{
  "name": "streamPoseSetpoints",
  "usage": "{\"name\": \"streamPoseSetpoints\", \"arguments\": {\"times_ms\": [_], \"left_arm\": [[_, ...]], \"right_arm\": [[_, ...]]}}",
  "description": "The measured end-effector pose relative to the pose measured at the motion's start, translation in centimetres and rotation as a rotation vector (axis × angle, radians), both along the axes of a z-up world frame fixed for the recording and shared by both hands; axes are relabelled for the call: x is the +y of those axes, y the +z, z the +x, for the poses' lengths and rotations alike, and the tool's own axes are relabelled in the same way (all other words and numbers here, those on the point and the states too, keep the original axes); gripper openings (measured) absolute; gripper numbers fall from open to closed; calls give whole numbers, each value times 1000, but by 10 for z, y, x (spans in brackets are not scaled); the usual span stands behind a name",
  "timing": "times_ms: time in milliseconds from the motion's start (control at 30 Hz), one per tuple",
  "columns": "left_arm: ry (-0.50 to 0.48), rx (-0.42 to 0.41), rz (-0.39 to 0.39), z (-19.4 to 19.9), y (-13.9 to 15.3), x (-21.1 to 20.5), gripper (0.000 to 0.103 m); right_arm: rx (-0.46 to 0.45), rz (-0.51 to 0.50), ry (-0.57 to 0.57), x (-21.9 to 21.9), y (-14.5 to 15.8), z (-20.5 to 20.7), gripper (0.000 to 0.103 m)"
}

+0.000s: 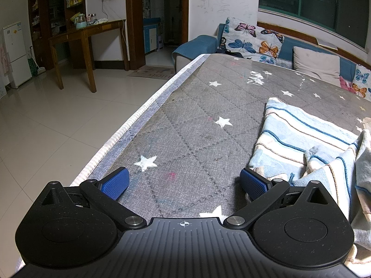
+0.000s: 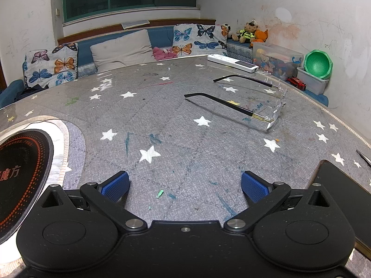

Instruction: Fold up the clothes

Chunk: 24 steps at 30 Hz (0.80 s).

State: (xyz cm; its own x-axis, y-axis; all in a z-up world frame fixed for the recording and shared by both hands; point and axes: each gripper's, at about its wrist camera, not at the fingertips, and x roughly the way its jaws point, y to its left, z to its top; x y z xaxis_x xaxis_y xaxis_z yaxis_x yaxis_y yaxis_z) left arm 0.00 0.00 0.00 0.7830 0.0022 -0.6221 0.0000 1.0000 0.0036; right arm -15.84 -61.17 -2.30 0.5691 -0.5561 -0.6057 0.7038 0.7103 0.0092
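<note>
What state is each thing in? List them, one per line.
Left gripper: open, empty, over the table.
Right gripper: open, empty.
Striped cloth: crumpled, unfolded, on the table beside the left gripper.
Glasses: temples unfolded, resting on the table.
Phone: screen dark, lying flat.
Green bowl: tipped on its side in a bin.

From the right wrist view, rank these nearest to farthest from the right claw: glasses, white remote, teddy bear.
From the right claw, open over the table:
1. Glasses, ahead and right, lying on the table.
2. White remote, at the table's far edge.
3. Teddy bear, on the bench against the wall.
</note>
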Motion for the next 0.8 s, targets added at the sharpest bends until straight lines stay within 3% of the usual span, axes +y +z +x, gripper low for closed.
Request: {"name": "streamPoseSetpoints", "arguments": {"times_ms": [600,800], "left_arm": [[0,0,1,1,0,0,103],[1,1,7,1,-3,0,103]], "right_arm": [[-2,15,-11,9,1,0,103],[6,47,61,21,4,-7,103]]}}
